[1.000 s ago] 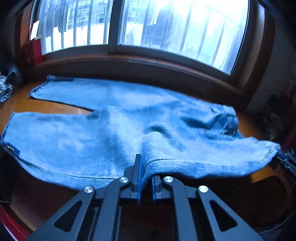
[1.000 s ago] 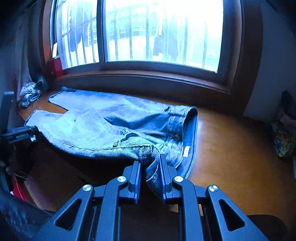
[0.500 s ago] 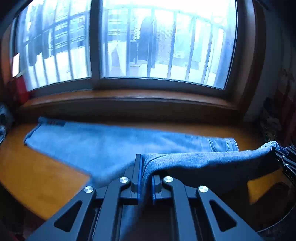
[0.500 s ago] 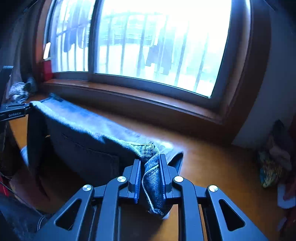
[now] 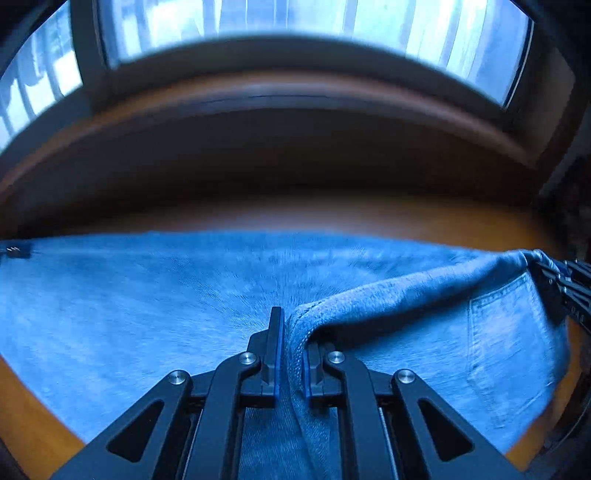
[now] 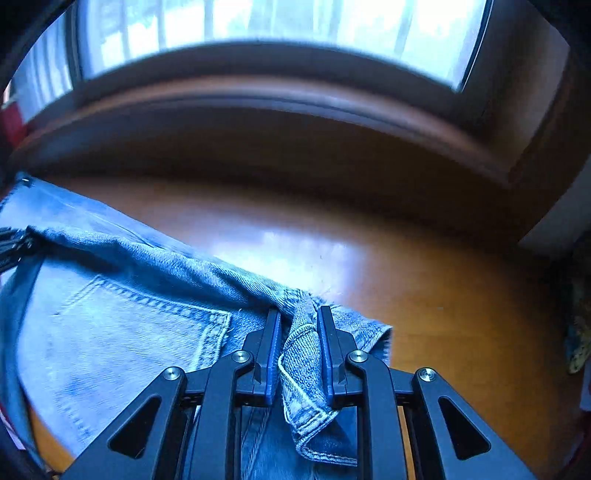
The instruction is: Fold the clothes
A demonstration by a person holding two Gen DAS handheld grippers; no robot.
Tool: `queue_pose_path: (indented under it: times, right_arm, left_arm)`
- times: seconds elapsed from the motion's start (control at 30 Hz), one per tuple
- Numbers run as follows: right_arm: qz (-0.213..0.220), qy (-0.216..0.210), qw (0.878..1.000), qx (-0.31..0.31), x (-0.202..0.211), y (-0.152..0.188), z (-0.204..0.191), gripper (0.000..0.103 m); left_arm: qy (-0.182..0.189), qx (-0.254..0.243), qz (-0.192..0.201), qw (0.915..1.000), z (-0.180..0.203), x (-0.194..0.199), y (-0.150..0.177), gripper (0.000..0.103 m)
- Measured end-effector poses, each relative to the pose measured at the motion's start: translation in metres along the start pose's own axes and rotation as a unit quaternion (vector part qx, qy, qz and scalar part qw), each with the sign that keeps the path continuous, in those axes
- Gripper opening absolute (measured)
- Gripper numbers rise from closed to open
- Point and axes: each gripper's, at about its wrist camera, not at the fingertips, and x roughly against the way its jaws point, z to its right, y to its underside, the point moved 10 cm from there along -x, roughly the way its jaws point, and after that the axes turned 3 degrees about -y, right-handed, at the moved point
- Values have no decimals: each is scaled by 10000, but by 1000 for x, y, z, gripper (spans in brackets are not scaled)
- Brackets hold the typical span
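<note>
A pair of blue jeans (image 5: 155, 310) lies across the wooden table (image 5: 332, 218), one half folded over the other, with a back pocket (image 6: 122, 332) facing up. My left gripper (image 5: 293, 343) is shut on a fold of the denim edge. My right gripper (image 6: 297, 332) is shut on the bunched waistband corner (image 6: 303, 354). The held edge stretches between the two grippers just above the cloth. In the left wrist view the right gripper (image 5: 565, 288) shows at the far right edge, and the right wrist view catches the left gripper (image 6: 11, 247) at the far left.
A dark wooden window sill (image 5: 295, 122) and a bright window (image 6: 277, 18) run along the back of the table. Bare wood (image 6: 424, 277) lies to the right of the jeans. Colourful clutter (image 6: 580, 339) sits at the far right edge.
Both grippers carried the held edge of the jeans up, over and forward, then down toward the window side. The raised half now lies over the other half, pocket side up.
</note>
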Motion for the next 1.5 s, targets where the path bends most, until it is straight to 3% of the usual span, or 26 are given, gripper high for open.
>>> queue_pose_path:
  times: [0.23, 0.37, 0.47, 0.57, 0.73, 0.83, 1.03, 1.27, 1.33, 1.37, 1.4, 1.5]
  right_arm:
    - [-24, 360, 9993, -26, -19, -3, -1, 32]
    - [41, 380, 9989, -274, 0, -2, 4, 39]
    - [184, 363, 9969, -679, 25, 3, 13, 50]
    - [363, 330, 9949, -876, 55, 14, 12, 53]
    - [565, -269, 9949, -786, 95, 41, -39, 53]
    - [602, -806, 9934, -547, 112, 65, -86, 53]
    - [279, -1772, 9837, -93, 115, 106, -183, 53]
    - [-109, -2254, 9742, -100, 103, 136, -244, 53]
    - [-179, -2303, 9728, -153, 98, 140, -251, 53]
    - [-196, -2321, 9723, -180, 96, 141, -254, 53]
    - [-212, -2342, 9717, -210, 95, 142, -257, 53]
    - [-215, -2331, 9718, -287, 90, 141, -265, 53]
  left_arm:
    - [-171, -239, 92, 9995, 2, -9, -1, 16]
    - [258, -1, -87, 9996, 1, 2, 2, 16]
    - [470, 54, -44, 9989, 0, 23, 6, 16]
    - [595, 167, 61, 9981, -2, 47, 17, 16]
    - [670, 399, 221, 9967, -4, 84, 44, 16]
    - [637, 337, 109, 9973, -15, 100, 86, 16]
    - [362, 173, -102, 9991, -28, 125, 153, 16]
    - [248, 446, -281, 9983, -61, 141, 189, 16]
    - [203, 451, -283, 9984, -72, 145, 196, 37]
    - [169, 454, -252, 9985, -77, 147, 196, 55]
    - [128, 469, -161, 9987, -85, 151, 196, 62]
    - [168, 471, -79, 9987, -101, 152, 189, 62]
